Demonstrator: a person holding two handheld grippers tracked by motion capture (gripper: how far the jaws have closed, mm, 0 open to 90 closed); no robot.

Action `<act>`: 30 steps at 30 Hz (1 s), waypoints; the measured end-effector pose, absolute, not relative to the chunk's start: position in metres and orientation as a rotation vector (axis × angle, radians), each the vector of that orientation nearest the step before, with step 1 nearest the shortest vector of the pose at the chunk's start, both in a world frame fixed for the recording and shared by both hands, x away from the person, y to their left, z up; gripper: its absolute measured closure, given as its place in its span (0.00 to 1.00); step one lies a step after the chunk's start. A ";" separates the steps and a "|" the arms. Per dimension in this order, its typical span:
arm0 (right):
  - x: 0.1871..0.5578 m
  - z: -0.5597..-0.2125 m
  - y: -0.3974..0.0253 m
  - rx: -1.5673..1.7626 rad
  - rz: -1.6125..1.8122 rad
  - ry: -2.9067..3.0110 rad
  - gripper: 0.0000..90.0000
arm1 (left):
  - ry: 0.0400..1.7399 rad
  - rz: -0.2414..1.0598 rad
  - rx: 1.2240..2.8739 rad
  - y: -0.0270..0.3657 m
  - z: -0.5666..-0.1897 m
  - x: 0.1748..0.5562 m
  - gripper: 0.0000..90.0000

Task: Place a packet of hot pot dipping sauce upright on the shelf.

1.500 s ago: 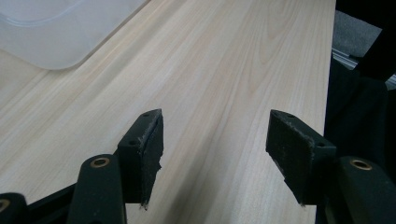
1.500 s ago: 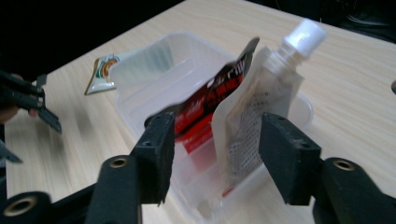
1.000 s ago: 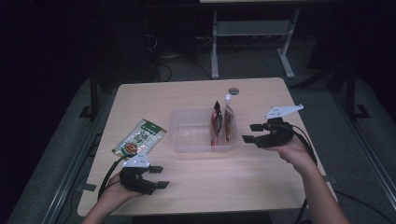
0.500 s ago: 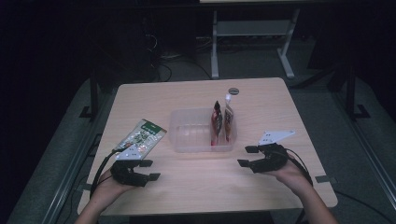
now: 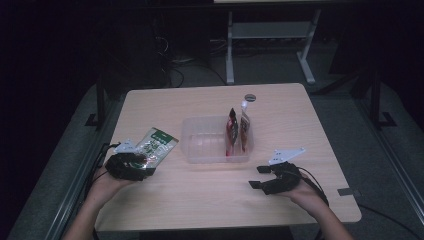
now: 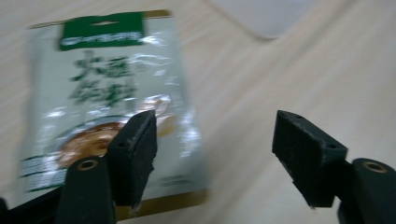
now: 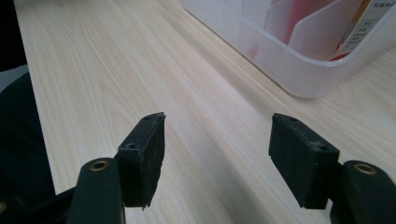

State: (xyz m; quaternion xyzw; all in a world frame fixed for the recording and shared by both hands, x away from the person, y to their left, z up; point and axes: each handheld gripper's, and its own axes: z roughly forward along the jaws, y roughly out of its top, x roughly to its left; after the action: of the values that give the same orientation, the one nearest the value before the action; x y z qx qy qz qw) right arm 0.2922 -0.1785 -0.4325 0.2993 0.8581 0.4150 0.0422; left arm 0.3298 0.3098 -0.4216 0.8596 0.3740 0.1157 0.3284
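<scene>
A green-and-white food packet [image 5: 157, 146] [image 6: 107, 112] lies flat on the wooden table at the left. My left gripper [image 5: 134, 165] [image 6: 215, 156] hovers at the packet's near end, open, with one jaw over the packet and the other over bare wood. A clear plastic bin [image 5: 210, 155] [image 7: 299, 65] stands mid-table with two red pouches [image 5: 237, 130] upright at its right end. My right gripper [image 5: 261, 177] [image 7: 217, 156] rests open near the front right, pointing left toward the bin, nothing between its jaws.
A small round dark disc [image 5: 250, 97] lies near the table's far edge. The table's front edge [image 5: 225, 224] runs just behind both hands. A metal stand [image 5: 270, 35] is on the floor beyond the table.
The left gripper has moved up and forward onto the near end of the packet. The right gripper has drawn back toward the front edge and lowered to the table.
</scene>
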 end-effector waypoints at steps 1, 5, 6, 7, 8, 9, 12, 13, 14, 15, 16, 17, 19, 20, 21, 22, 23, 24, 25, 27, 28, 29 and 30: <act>0.292 -0.432 -0.178 0.913 1.265 2.628 0.40 | 0.992 0.301 2.249 0.312 -0.422 0.333 0.30; 0.293 -0.433 -0.178 0.915 1.263 2.627 0.39 | 1.057 0.341 2.213 0.325 -0.424 0.350 0.26; 0.293 -0.433 -0.178 0.918 1.262 2.627 0.40 | 1.082 0.348 2.209 0.328 -0.425 0.355 0.26; 0.293 -0.433 -0.178 0.920 1.256 2.626 0.39 | 1.094 0.361 2.226 0.331 -0.426 0.359 0.25; 0.293 -0.433 -0.179 0.921 1.255 2.627 0.39 | 1.101 0.380 2.229 0.334 -0.427 0.363 0.23; 0.293 -0.433 -0.179 0.920 1.254 2.629 0.39 | 1.105 0.395 2.225 0.337 -0.428 0.366 0.22; 0.293 -0.434 -0.178 0.919 1.245 2.636 0.39 | 1.116 0.374 2.203 0.344 -0.433 0.378 0.17; 0.293 -0.434 -0.178 0.913 1.239 2.637 0.40 | 1.125 0.366 2.199 0.344 -0.436 0.381 0.16; 0.293 -0.434 -0.178 0.910 1.234 2.639 0.40 | 1.131 0.365 2.197 0.344 -0.438 0.383 0.15; 0.293 -0.434 -0.178 0.907 1.228 2.643 0.40 | 1.136 0.364 2.206 0.345 -0.440 0.386 0.15; 0.293 -0.435 -0.177 0.911 1.223 2.646 0.40 | 1.143 0.361 2.221 0.345 -0.444 0.388 0.14; 0.293 -0.435 -0.177 0.910 1.222 2.648 0.40 | 1.154 0.366 2.234 0.344 -0.447 0.389 0.14; 0.293 -0.435 -0.177 0.905 1.217 2.648 0.40 | 1.163 0.351 2.265 0.344 -0.453 0.391 0.13; 0.293 -0.435 -0.177 0.905 1.216 2.649 0.40 | 1.174 0.332 2.255 0.345 -0.455 0.391 0.12; 0.293 -0.435 -0.178 0.904 1.214 2.651 0.40 | 1.183 0.321 2.236 0.346 -0.457 0.392 0.12; 0.292 -0.435 -0.178 0.899 1.213 2.650 0.40 | 1.188 0.325 2.228 0.345 -0.457 0.392 0.12; 0.292 -0.435 -0.178 0.895 1.209 2.650 0.40 | 1.189 0.321 2.234 0.346 -0.457 0.392 0.12; 0.292 -0.436 -0.178 0.893 1.203 2.651 0.40 | 1.194 0.320 2.235 0.346 -0.458 0.392 0.12; 0.291 -0.435 -0.178 0.893 1.200 2.652 0.40 | 1.200 0.320 2.228 0.346 -0.458 0.392 0.12; 0.289 -0.435 -0.179 0.896 1.197 2.651 0.40 | 1.198 0.324 2.212 0.348 -0.460 0.390 0.12; 0.289 -0.435 -0.179 0.894 1.199 2.649 0.40 | 1.198 0.313 2.200 0.350 -0.462 0.390 0.11; 0.288 -0.435 -0.179 0.893 1.198 2.647 0.40 | 1.187 0.314 2.201 0.352 -0.462 0.389 0.12; 0.287 -0.434 -0.180 0.904 1.195 2.647 0.40 | 1.177 0.314 2.209 0.353 -0.462 0.388 0.12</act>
State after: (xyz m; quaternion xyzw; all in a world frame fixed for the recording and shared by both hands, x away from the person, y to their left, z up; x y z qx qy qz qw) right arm 0.2872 -0.1797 -0.4343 0.2967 0.8691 0.3925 0.0500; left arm 0.3882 0.3527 -0.4618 0.8341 0.4444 0.1186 0.3045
